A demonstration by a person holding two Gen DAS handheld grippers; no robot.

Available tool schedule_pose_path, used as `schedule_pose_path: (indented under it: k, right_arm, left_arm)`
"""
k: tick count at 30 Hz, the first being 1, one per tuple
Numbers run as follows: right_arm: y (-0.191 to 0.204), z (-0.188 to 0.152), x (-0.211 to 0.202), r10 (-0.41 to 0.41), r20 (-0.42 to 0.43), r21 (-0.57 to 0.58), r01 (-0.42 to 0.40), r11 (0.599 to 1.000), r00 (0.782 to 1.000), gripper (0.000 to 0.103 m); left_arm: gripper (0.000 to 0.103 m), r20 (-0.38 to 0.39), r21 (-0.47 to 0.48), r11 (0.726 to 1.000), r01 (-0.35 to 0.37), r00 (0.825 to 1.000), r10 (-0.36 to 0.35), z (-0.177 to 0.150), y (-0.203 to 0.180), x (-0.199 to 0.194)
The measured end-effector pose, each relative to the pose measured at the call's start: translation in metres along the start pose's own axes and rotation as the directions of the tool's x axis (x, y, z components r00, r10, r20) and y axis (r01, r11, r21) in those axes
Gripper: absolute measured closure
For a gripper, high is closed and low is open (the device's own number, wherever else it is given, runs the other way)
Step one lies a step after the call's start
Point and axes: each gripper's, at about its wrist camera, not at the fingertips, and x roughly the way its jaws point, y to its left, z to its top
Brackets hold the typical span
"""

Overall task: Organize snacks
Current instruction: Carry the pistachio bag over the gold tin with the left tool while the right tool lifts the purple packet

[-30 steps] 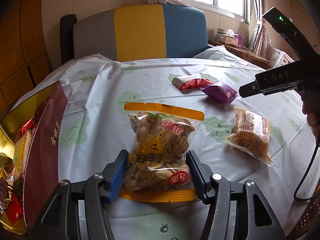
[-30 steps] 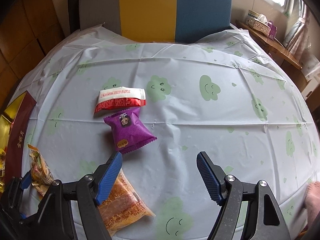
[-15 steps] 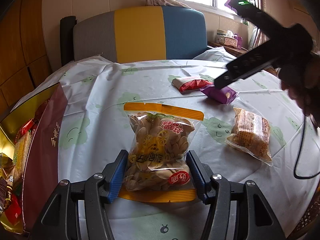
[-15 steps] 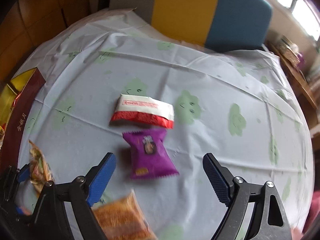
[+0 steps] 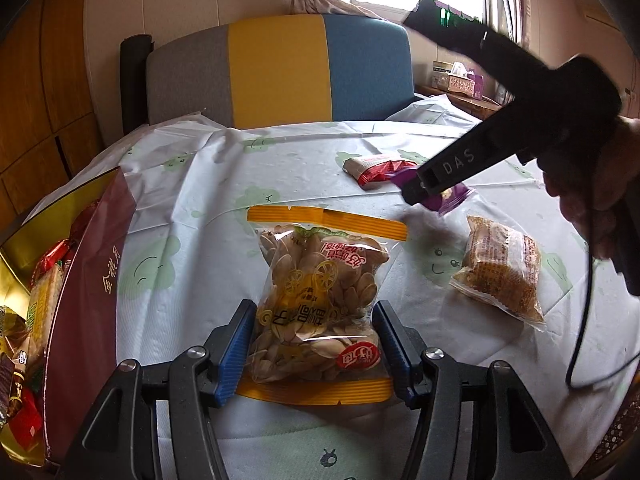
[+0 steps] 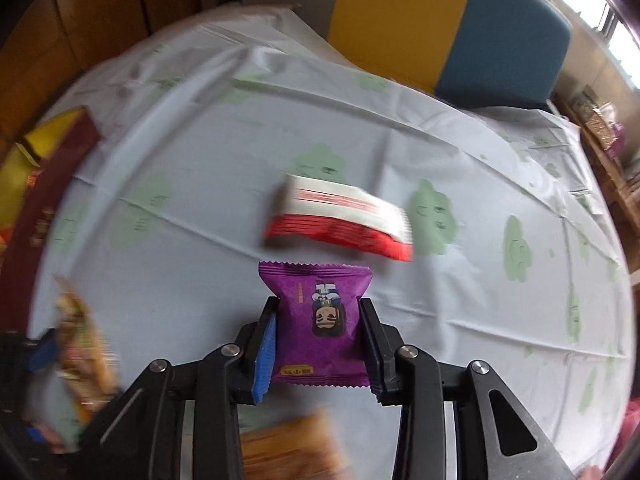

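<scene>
My left gripper (image 5: 314, 316) is shut on a clear bag of pale seeds with orange ends (image 5: 320, 296), which lies on the tablecloth. My right gripper (image 6: 318, 320) is shut on a purple snack packet (image 6: 320, 320); in the left wrist view the packet (image 5: 450, 196) sits under the right gripper's tip (image 5: 424, 192) on the table. A red and white packet (image 6: 340, 216) lies just beyond it, also in the left wrist view (image 5: 376, 168). A brown cake in clear wrap (image 5: 498, 264) lies to the right of the seed bag.
A dark red and gold box (image 5: 88, 280) with several snacks inside stands at the left table edge. A grey, yellow and blue chair back (image 5: 280, 68) stands behind the table. A black cable (image 5: 584, 320) hangs from the right gripper.
The right gripper has moved forward and down onto the purple packet and closed its fingers on it. The left gripper has stayed on the seed bag.
</scene>
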Motion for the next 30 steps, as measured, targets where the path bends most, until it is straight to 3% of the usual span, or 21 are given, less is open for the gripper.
schedule_pose_path:
  k: [6,10,17,20,30]
  right_arm:
    - [0.018,-0.018,0.007,0.066,-0.019,0.036,-0.065,0.997,0.998,0.063]
    - [0.01,-0.026,0.007,0.099,0.016,0.09,-0.1,0.991,0.995,0.062]
    - [0.012,-0.03,0.008,0.062,0.055,0.056,-0.065,0.996,0.997,0.062]
    - [0.019,-0.034,0.007,0.025,0.087,0.019,-0.027,0.999,0.996,0.062]
    - [0.027,-0.049,0.007,-0.023,0.217,0.003,0.023,1.0,0.976,0.061]
  left_arm:
    - [0.045,-0.021,0.001,1.0,0.018,1.0,-0.018,0.002,0.003,-0.003]
    - [0.046,-0.038,-0.021,0.999,0.037,0.999,-0.037,0.002,0.009,-0.009]
    - [0.047,-0.003,-0.08,0.992,0.098,0.995,-0.099,0.006,0.021,-0.036]
    - [0.047,0.015,-0.073,0.993,0.091,0.996,-0.09,0.01,0.021,-0.049]
    - [0.047,-0.028,-0.122,0.992,-0.02,0.999,0.017,0.021,0.037,-0.069]
